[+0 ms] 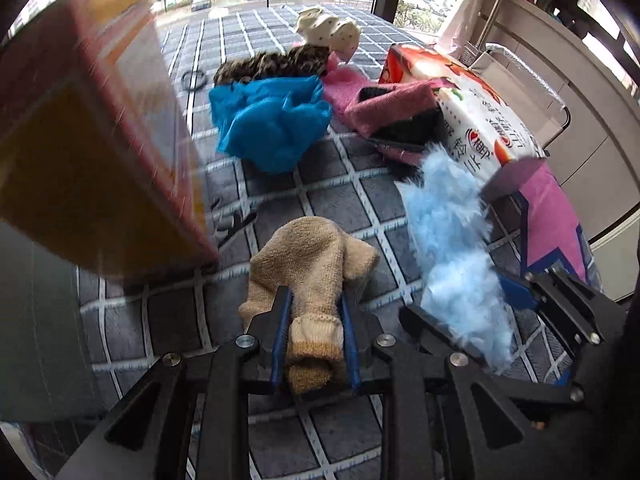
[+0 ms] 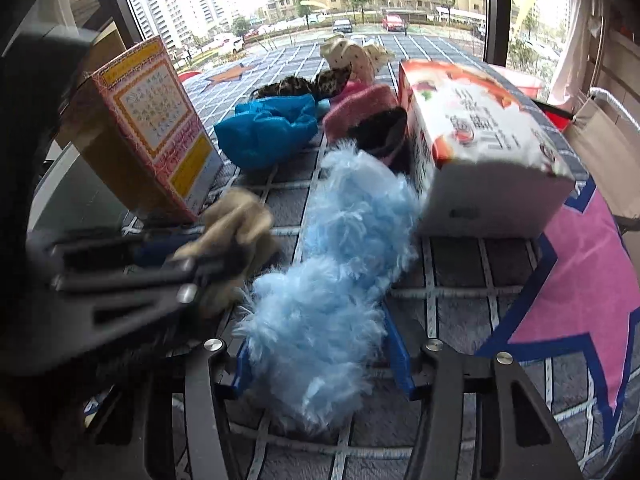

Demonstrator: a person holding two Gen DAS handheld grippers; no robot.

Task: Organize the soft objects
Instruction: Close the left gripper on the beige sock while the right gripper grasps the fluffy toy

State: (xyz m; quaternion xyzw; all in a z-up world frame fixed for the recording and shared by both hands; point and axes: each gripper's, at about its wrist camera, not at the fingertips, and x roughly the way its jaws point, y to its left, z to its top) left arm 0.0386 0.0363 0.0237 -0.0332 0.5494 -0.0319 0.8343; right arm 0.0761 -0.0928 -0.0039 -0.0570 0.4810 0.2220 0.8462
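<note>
A tan knitted sock [image 1: 316, 264] lies on the grey checked mat [image 1: 348, 184], and my left gripper [image 1: 314, 312] is shut on its cuff end, the blue pads pressing both sides. The right wrist view shows that gripper [image 2: 192, 256] blurred at the left with the tan sock [image 2: 236, 220] in it. A fluffy light blue sock [image 2: 340, 260] stretches along the mat, and my right gripper [image 2: 322, 356] is closed around its near end, fluff touching both blue fingers. The left wrist view has the fluffy sock [image 1: 448, 232] and the right gripper [image 1: 468, 304] at the right.
An orange and red box [image 2: 148, 128] stands at the left, a tissue pack [image 2: 480, 140] at the right. Behind lie a crumpled blue item [image 1: 272, 120], a pink sock [image 1: 384, 108], a leopard-print piece [image 1: 272, 64], a cream dotted piece [image 1: 328, 28] and a black hair tie [image 1: 194, 79].
</note>
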